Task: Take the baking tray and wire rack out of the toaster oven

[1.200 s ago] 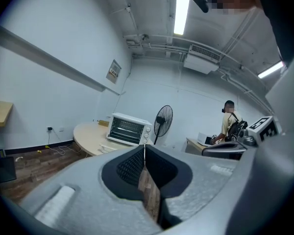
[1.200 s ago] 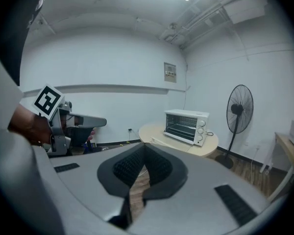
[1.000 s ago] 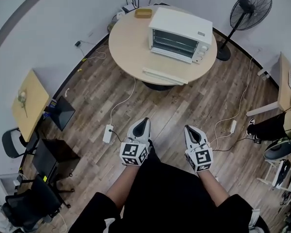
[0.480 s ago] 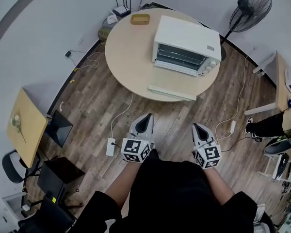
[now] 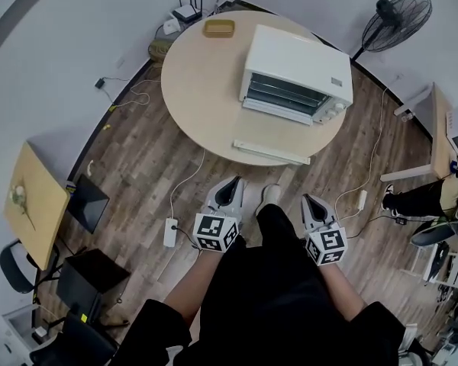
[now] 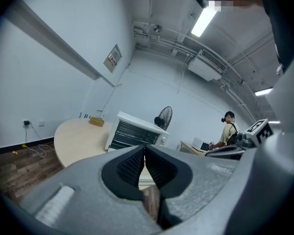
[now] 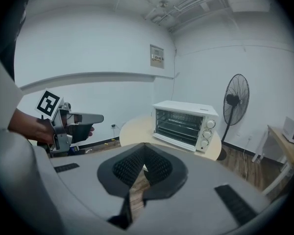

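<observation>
The toaster oven [image 5: 294, 73] sits on the round table [image 5: 202, 82], ahead of both grippers. It is nearer than a second ago, and a shoe [image 5: 269, 197] now shows between them. Left gripper [image 5: 230, 183] and right gripper [image 5: 309, 201] — jaws closed together, holding nothing.

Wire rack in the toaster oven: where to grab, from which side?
Probably its front edge, coming in level through the front opening of the toaster oven: the wire rack lies flat inside, and the oven's walls close every other side.
</observation>
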The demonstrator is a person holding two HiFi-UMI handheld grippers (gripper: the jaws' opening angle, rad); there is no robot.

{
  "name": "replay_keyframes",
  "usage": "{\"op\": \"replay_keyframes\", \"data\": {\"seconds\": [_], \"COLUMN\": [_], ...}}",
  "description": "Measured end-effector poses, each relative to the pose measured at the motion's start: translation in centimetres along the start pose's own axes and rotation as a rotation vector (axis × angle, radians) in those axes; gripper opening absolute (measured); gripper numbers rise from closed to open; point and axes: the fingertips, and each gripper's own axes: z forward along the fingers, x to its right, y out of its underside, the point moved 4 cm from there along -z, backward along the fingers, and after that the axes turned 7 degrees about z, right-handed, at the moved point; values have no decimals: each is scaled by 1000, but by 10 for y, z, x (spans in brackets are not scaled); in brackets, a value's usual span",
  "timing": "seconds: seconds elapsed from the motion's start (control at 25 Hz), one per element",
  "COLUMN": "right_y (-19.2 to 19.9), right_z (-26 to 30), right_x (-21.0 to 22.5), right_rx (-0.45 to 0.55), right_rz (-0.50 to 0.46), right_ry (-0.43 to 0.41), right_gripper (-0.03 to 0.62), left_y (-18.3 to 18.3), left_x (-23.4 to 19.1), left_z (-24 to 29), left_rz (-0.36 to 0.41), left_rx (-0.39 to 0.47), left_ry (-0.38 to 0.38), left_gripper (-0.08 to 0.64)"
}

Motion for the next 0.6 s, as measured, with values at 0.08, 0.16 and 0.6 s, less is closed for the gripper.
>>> {"op": "replay_keyframes", "data": {"seconds": [0.08, 0.16, 0.6], "right_y": [-5, -10, -35], "right_z": [10, 21, 101], "right_x": [4, 10, 78], "right_rx": [11, 21, 53], "right_rz": [12, 19, 159], "right_ry": [-12, -30, -37], "right_gripper": [-2, -2, -2], "left_y": [-1, -4, -17], "left_x": [-1, -4, -25], "left_z": [8, 16, 99], "left_rz": [5, 14, 70], "left_rx": [-8, -14, -59], "left_ry": [-4, -16, -19], "left_gripper": [20, 20, 20]}}
